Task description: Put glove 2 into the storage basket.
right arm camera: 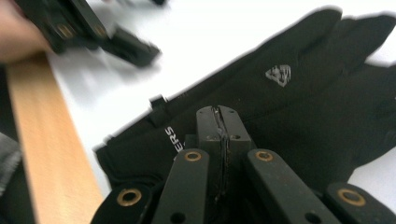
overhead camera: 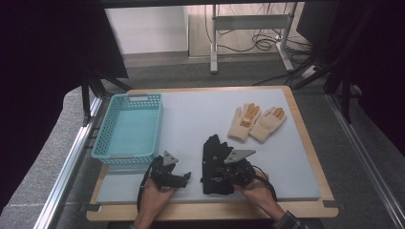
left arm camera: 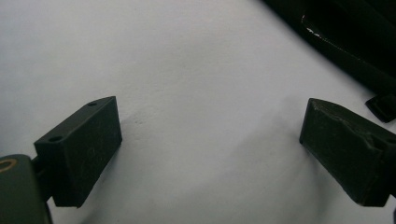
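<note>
High view shows the basket [overhead camera: 128,128] empty, right gripper [overhead camera: 220,177] clenched over the black gloves [overhead camera: 213,160], left gripper [overhead camera: 185,176] released, nothing packed yet.

Blue basket [overhead camera: 128,128] (empty), cream gloves [overhead camera: 256,121]

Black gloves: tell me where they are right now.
In the high view, the black gloves lie near the mat's front edge, right of centre, under the right gripper, below the cream gloves.

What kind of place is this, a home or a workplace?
Probably a lab or recording workspace, not a home: a padded work table in a metal frame, dark curtains, a desk stand with loose cables behind, and hand-held grippers over gloves.
</note>
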### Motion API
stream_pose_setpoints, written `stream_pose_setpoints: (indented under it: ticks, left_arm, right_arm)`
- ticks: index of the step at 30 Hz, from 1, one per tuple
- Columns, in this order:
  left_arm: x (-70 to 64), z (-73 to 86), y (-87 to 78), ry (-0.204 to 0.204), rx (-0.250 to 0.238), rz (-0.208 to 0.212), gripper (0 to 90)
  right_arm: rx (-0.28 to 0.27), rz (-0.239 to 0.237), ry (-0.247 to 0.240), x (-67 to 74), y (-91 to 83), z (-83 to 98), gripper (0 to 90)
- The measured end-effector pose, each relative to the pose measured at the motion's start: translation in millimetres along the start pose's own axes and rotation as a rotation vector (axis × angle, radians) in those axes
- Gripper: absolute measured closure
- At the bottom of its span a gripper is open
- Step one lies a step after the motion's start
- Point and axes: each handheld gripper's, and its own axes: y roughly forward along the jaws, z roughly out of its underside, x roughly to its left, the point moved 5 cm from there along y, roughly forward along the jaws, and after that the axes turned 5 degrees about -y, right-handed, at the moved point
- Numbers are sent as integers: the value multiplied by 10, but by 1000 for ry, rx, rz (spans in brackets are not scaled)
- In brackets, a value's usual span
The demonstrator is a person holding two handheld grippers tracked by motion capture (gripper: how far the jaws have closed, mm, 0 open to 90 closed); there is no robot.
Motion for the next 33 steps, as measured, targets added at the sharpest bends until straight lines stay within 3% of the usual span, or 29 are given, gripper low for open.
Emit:
stream_pose_setpoints:
  ticks: [4,8,12,15,17,21,27,29,33]
  left_arm:
    - [-3,-1,2,-4,-3,0,57]
    - [-2,-1,2,-4,-4,0,57]
    - [-1,0,0,-2,-1,0,57]
    - [-1,0,0,-1,0,0,57]
    - [-1,0,0,-1,0,0,57]
    - [-1,0,-1,-2,0,0,57]
    - [1,0,-3,-2,0,2,59]
    - [1,0,-7,-1,0,3,61]
    - [6,36,-53,17,6,12,74]
  right_arm:
    - [-46,-10,-13,35,-108,-146,878]
    - [-53,-30,-25,89,-87,-217,879]
    - [2,-38,-47,144,49,-133,876]
    - [18,-41,-36,108,92,-47,856]
    - [-16,-49,-15,67,29,-52,807]
    - [-70,1,16,-81,-174,-74,728]
    - [-69,94,95,-360,-345,192,809]
    - [-50,87,120,-391,-352,332,823]
    - [-30,43,114,-315,-296,469,825]
